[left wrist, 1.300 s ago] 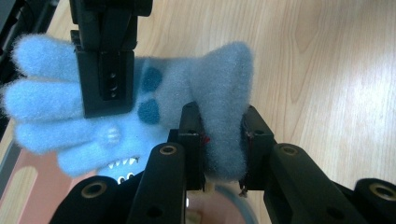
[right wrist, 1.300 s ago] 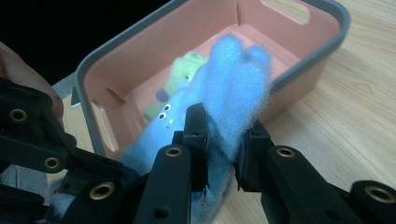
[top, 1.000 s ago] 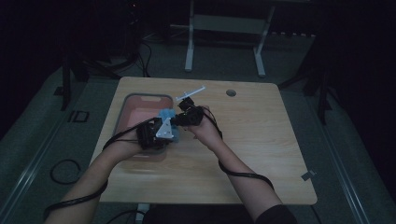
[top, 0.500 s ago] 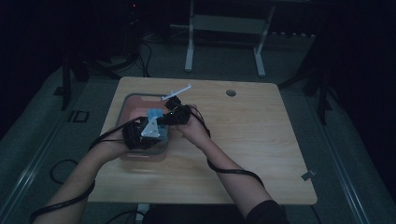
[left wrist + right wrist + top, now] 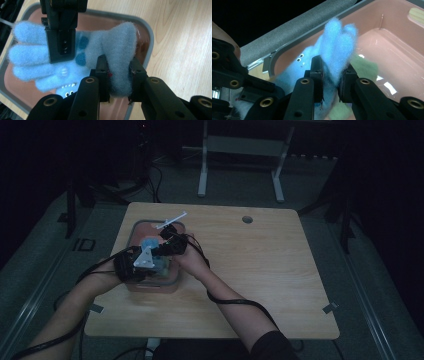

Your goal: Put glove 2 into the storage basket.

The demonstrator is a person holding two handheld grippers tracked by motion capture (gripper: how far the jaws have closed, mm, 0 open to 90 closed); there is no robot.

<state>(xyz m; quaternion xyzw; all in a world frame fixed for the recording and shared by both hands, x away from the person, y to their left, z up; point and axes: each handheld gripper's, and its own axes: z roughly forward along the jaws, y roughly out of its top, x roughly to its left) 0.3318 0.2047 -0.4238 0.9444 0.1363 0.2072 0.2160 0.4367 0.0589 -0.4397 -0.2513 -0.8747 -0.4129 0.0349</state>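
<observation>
A fluffy light-blue glove point(image 5: 117, 50) with dark blue dots hangs over a pink tub point(image 5: 147, 32) with a grey rim. My left gripper point(image 5: 118, 67) is shut on one thick end of it. My right gripper point(image 5: 332, 67) is shut on the glove point(image 5: 337, 42) near its fingers, and its jaws reach in from the top of the left gripper view as the right gripper point(image 5: 61, 37). In the high view both grippers meet over the tub point(image 5: 131, 230), left gripper point(image 5: 145, 257) and right gripper point(image 5: 162, 247), with the glove point(image 5: 149, 244) between them.
A green piece of cloth point(image 5: 364, 67) lies inside the tub point(image 5: 402, 50). A white stick-like object point(image 5: 172, 220) rests at the tub's far rim. The wooden table point(image 5: 260, 270) has a round hole point(image 5: 247, 219) near its far edge.
Both hands have carried the glove leftward across the table, from the tub's right edge to over its middle. Both grippers stay closed on it.
</observation>
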